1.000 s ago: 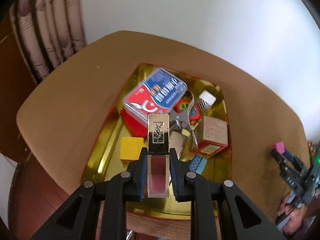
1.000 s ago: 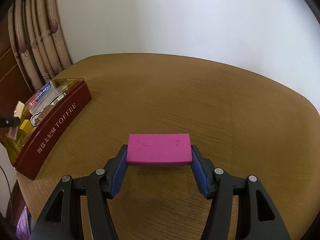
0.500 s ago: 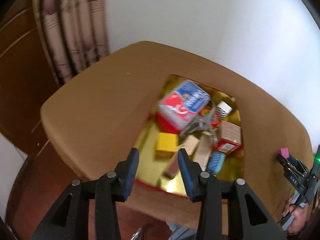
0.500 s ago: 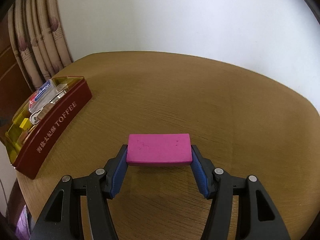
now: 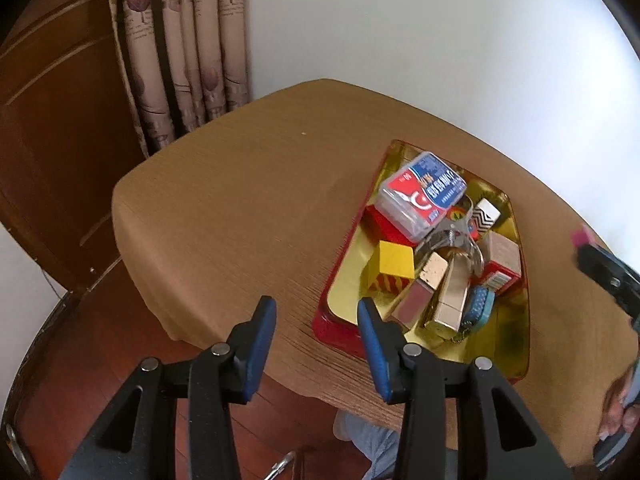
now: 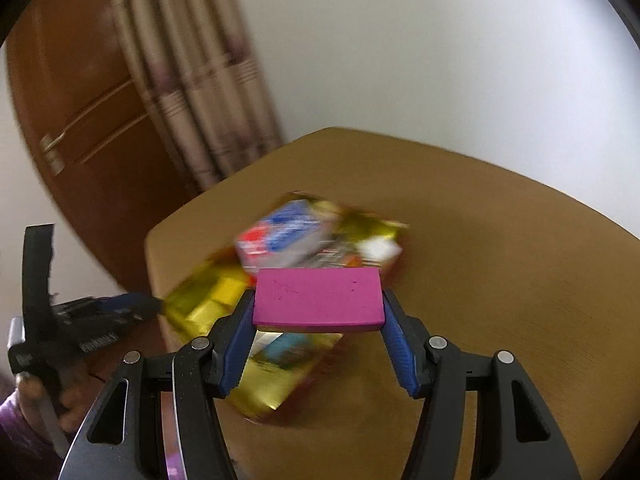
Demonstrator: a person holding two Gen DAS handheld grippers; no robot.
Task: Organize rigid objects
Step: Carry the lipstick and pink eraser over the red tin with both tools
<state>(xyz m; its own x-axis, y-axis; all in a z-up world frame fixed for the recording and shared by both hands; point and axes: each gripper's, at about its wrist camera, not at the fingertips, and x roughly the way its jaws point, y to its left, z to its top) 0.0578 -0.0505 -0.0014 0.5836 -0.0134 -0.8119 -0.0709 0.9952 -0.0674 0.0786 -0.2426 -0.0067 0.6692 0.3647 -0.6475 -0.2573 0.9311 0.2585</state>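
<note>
- On the round wooden bench (image 5: 224,216) sits one red tin tray with a gold inside (image 5: 516,344), and that is where the loose rigid things are being gathered.
- Judged from the task, the step in hand is to bring the one pink block (image 6: 318,298) over the tray and set it down; the right hand-held gripper (image 6: 318,320) is clenched on its two short ends and holds it flat above the tray's near half.
- To do this well, I would aim for the bare gold floor at the tray's near end, lower until the block rests, then let go; the far end is piled and a drop there could slide off.
- Two hand-held grippers in all: the left hand-held gripper (image 5: 316,344) is released, nothing between its blue pads, hanging past the bench edge just beside the tray's near-left corner.
- Inside the tray, counted: one clear-lidded red and blue box (image 5: 422,194), one yellow cube (image 5: 396,260), one red and tan carton (image 5: 500,264), two gold-capped lipstick cases (image 5: 448,296), one metal clip (image 5: 450,240), one black-and-white zigzag piece (image 5: 486,214), one blue dotted item (image 5: 478,304).
- Smaller bits under the pile are too hidden to count.
</note>
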